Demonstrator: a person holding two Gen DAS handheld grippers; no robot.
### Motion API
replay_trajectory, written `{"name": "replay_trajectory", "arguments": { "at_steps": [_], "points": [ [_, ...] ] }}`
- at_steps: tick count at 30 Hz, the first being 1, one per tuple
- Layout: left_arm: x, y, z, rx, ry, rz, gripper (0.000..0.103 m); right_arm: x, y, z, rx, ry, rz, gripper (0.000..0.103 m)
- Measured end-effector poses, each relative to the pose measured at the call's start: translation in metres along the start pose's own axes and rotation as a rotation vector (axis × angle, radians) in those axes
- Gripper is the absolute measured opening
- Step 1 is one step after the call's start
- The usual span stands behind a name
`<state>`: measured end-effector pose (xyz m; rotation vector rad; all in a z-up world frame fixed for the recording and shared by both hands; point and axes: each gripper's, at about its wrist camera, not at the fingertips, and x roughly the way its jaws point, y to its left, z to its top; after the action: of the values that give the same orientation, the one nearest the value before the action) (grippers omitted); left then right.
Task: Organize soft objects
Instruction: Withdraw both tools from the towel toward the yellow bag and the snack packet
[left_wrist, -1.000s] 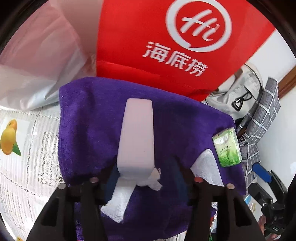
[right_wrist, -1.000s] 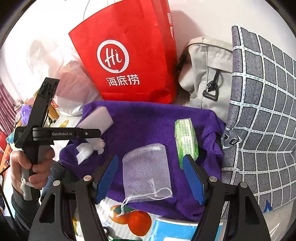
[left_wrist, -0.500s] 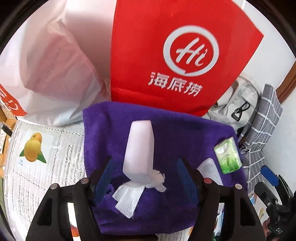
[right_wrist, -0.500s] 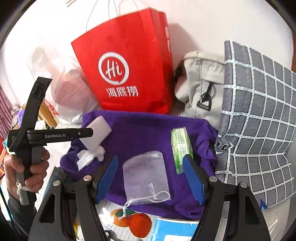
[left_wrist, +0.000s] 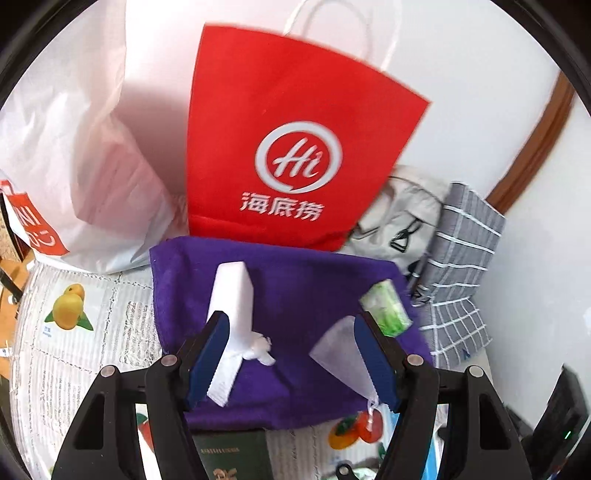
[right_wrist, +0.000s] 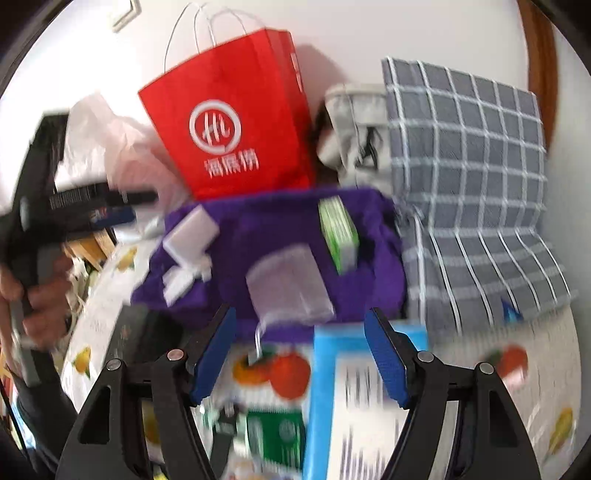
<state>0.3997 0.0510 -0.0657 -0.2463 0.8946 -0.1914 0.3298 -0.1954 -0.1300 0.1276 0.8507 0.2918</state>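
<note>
Left gripper (left_wrist: 291, 354): jaws spread wide, nothing between the pads. It sits above the near edge of the purple towel (left_wrist: 295, 280). The white sponge block (left_wrist: 234, 295) lies on the towel just ahead of the left finger, its near end partly hidden behind that finger; a crumpled white tissue (left_wrist: 258, 349) touches the block's near end, inside the jaw gap. The mesh pouch (left_wrist: 341, 349) lies against the right finger, its drawstring hanging over the towel's near edge. The green tissue pack (left_wrist: 386, 308) lies ahead of the right fingertip, near the towel's right edge.

Right gripper (right_wrist: 299, 354): jaws spread wide, empty, positioned short of the towel's near edge. This view is motion-blurred. The pouch is straight ahead between the fingers.

Boundaries: a red paper bag (left_wrist: 291, 147) stands against the towel's far edge; a white plastic bag (left_wrist: 74, 147) stands far left; a checked cushion (right_wrist: 469, 177) closes the right side. Bare towel lies open between block and pack.
</note>
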Motion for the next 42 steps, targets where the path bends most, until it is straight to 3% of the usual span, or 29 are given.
{"name": "replay_trajectory", "arguments": {
  "at_steps": [4, 7, 11, 15, 18, 20, 23, 32, 36, 42],
  "points": [
    [-0.031, -0.019, -0.008, 0.048, -0.046, -0.011, 0.068, -0.019, 0.011, -0.039, -0.021, 0.046, -0.014, 0.071],
    [-0.053, -0.031, -0.019, 0.075, -0.078, -0.012, 0.068, -0.028, 0.018, -0.065, -0.029, 0.062, 0.005, 0.064],
    [-0.068, -0.036, -0.042, 0.111, -0.054, -0.009, 0.068, -0.035, 0.031, -0.092, -0.058, 0.078, 0.009, 0.057],
    [-0.083, -0.022, -0.078, 0.132, -0.034, 0.052, 0.068, -0.031, 0.050, -0.112, -0.116, 0.061, -0.007, 0.055],
    [-0.094, -0.003, -0.103, 0.128, -0.020, 0.091, 0.068, -0.021, 0.060, -0.122, -0.160, 0.067, -0.037, 0.040],
    [-0.102, 0.009, -0.116, 0.092, -0.025, 0.100, 0.068, -0.009, 0.065, -0.129, -0.197, 0.096, -0.108, 0.014],
    [-0.113, 0.023, -0.136, 0.045, -0.021, 0.100, 0.068, -0.011, 0.063, -0.136, -0.181, 0.080, -0.112, 0.008],
    [-0.120, 0.019, -0.190, -0.004, 0.031, 0.062, 0.068, -0.081, 0.043, -0.145, -0.037, -0.049, 0.085, 0.004],
    [-0.117, 0.015, -0.219, -0.032, 0.067, 0.052, 0.068, -0.099, 0.031, -0.160, 0.021, -0.041, 0.156, 0.004],
    [-0.106, 0.010, -0.253, -0.065, 0.118, 0.044, 0.068, -0.104, 0.004, -0.193, 0.075, 0.014, 0.171, 0.004]
  ]
}}
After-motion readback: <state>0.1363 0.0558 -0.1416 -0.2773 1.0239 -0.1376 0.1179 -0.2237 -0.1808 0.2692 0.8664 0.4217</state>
